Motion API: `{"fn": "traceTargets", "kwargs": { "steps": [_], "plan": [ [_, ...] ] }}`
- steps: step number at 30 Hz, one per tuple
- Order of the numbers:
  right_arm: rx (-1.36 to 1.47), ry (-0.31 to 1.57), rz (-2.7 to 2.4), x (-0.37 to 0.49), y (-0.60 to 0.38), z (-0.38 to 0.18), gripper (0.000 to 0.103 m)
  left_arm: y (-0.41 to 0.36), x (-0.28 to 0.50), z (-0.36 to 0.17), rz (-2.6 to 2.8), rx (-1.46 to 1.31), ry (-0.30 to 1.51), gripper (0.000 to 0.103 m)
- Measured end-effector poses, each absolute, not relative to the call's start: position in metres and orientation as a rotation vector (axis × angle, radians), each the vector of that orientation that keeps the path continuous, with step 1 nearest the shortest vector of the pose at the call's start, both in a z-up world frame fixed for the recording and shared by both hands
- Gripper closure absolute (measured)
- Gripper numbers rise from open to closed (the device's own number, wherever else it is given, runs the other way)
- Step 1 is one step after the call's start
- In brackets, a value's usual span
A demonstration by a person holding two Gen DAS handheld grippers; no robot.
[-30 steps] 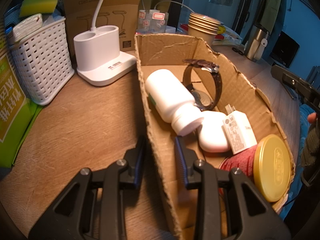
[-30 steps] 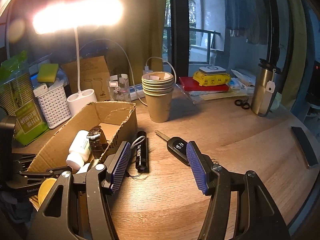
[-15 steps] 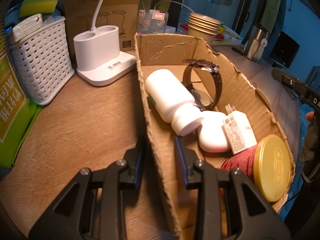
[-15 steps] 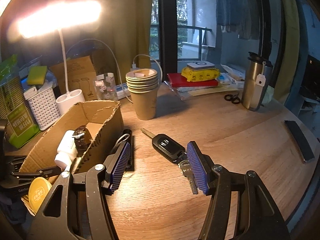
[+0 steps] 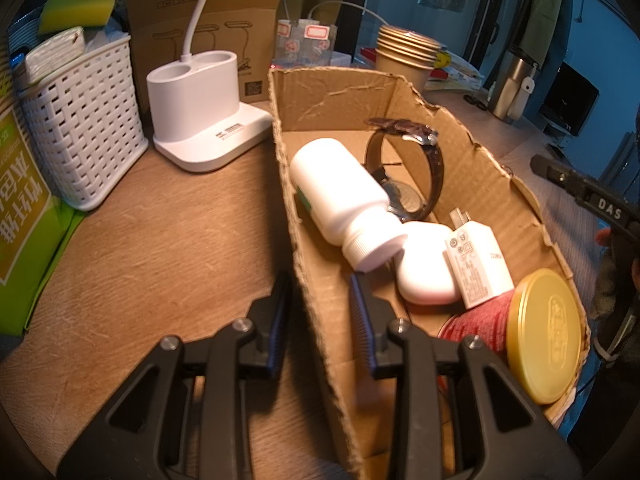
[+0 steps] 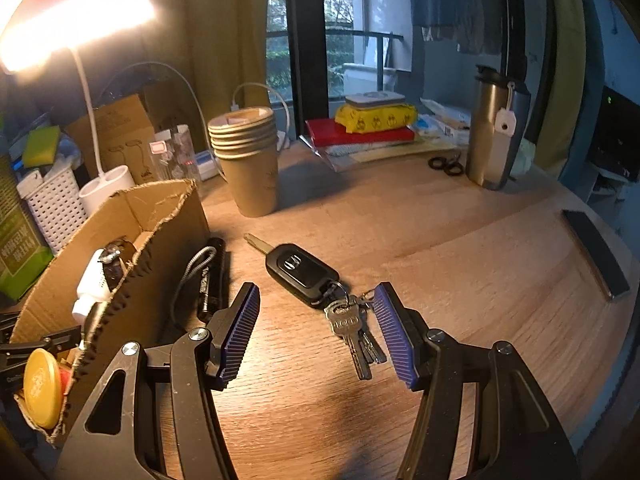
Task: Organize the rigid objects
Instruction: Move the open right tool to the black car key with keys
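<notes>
A torn cardboard box (image 5: 332,92) holds a white bottle (image 5: 340,200), a watch (image 5: 416,168), a white case (image 5: 424,272), a white charger (image 5: 476,264) and a red tin with a gold lid (image 5: 544,328). My left gripper (image 5: 318,316) straddles the box's left wall, one finger outside and one inside; a gap shows on the inner side, so it is open. In the right wrist view, a black car key (image 6: 300,276) with a bunch of metal keys (image 6: 352,328) lies on the wooden desk. My right gripper (image 6: 316,332) is open around the bunch without touching it. A black flashlight (image 6: 210,280) lies against the box (image 6: 160,232).
Behind the keys stand stacked paper cups (image 6: 246,160); a steel tumbler (image 6: 496,136) and scissors (image 6: 446,166) sit far right. A dark flat slab (image 6: 596,256) lies near the desk's right edge. Left of the box are a white lamp base (image 5: 204,120) and a white basket (image 5: 80,120).
My right gripper has moved forward and down to the keys, so the metal bunch now lies between its fingers. The left gripper and the box have not moved.
</notes>
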State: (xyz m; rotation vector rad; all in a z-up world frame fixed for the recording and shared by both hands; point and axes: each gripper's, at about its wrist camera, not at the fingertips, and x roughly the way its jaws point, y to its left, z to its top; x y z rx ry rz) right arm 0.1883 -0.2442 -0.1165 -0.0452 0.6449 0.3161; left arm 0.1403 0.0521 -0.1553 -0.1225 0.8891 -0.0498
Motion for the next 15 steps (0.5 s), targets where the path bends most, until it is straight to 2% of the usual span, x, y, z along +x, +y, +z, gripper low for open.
{"fn": "traceTargets", "kwargs": {
  "steps": [15],
  "plan": [
    [-0.136, 0.732, 0.314, 0.219, -0.217, -0.134, 0.040, 0.052, 0.140, -0.155, -0.050, -0.123, 0.889, 0.071]
  ]
}}
